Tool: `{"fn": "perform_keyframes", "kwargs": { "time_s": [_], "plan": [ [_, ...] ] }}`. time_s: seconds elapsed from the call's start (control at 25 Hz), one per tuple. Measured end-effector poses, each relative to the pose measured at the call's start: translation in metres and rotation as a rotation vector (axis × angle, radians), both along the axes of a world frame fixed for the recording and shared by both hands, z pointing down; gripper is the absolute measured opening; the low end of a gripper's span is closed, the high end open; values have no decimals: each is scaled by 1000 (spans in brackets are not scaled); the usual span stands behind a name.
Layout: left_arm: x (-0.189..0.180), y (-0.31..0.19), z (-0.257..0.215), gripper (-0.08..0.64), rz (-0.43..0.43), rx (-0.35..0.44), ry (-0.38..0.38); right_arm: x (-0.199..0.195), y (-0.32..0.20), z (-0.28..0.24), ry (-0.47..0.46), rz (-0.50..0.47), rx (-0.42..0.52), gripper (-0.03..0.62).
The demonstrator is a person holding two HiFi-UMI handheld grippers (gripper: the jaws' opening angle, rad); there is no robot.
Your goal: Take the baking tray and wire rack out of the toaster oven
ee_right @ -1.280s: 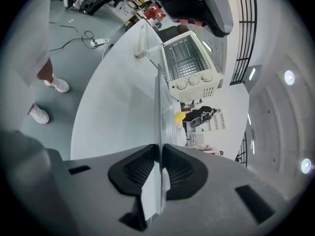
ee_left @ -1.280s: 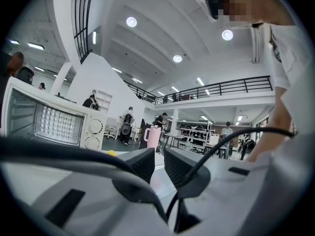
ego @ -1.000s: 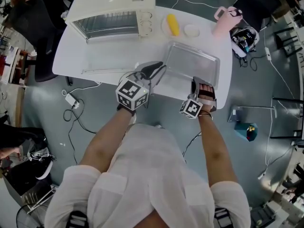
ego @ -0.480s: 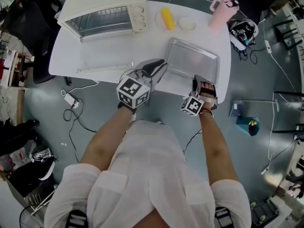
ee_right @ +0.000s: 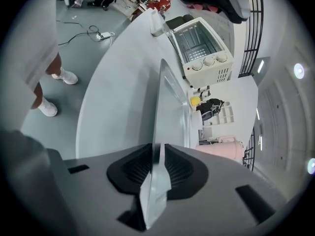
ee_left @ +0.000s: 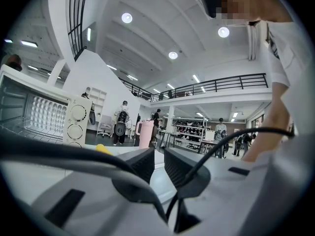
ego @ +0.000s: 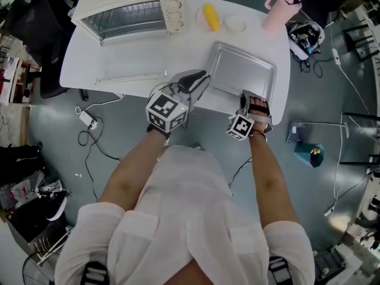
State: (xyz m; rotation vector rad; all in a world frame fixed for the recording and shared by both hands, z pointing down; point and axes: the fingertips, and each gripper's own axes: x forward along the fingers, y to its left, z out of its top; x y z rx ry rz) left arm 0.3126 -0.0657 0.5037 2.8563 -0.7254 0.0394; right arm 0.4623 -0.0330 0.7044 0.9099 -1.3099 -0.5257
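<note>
The silver baking tray (ego: 243, 73) lies on the white table (ego: 119, 58), right of the middle. Its near rim (ee_right: 160, 132) runs between the jaws of my right gripper (ego: 253, 103) (ee_right: 158, 154). Those jaws are opening, and a thin gap shows beside the rim. My left gripper (ego: 193, 83) (ee_left: 159, 161) hovers level at the tray's left edge, jaws a narrow gap apart and empty. The white toaster oven (ego: 133, 8) stands at the back left with its door (ego: 127, 76) folded down. The wire rack (ego: 122, 18) sits inside it.
Behind the tray are a yellow item on a plate (ego: 211, 15), a small white dish (ego: 236, 24) and a pink jug (ego: 280, 10). Cables and a power strip (ego: 88, 120) lie on the floor left of the person. The table's near edge is just under both grippers.
My right gripper and the tray's near rim have sunk a little toward the table. The left gripper has stayed beside the tray's left edge.
</note>
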Motion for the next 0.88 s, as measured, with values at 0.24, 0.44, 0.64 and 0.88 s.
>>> {"fn": "perform_keyframes", "kwargs": {
  "time_s": [0.24, 0.44, 0.64, 0.88],
  "plan": [
    [-3, -2, 1, 51, -8, 6, 6, 4, 2, 8, -2, 4, -29, 94],
    [-2, 0, 0, 51, -12, 10, 5, 4, 3, 6, 2, -6, -27, 107],
    [-1, 2, 1, 51, -16, 21, 4, 6, 3, 0, 22, -10, -31, 129],
    [-1, 5, 0, 51, -20, 25, 5, -2, 11, 3, -38, -9, -83, 152]
  ]
}}
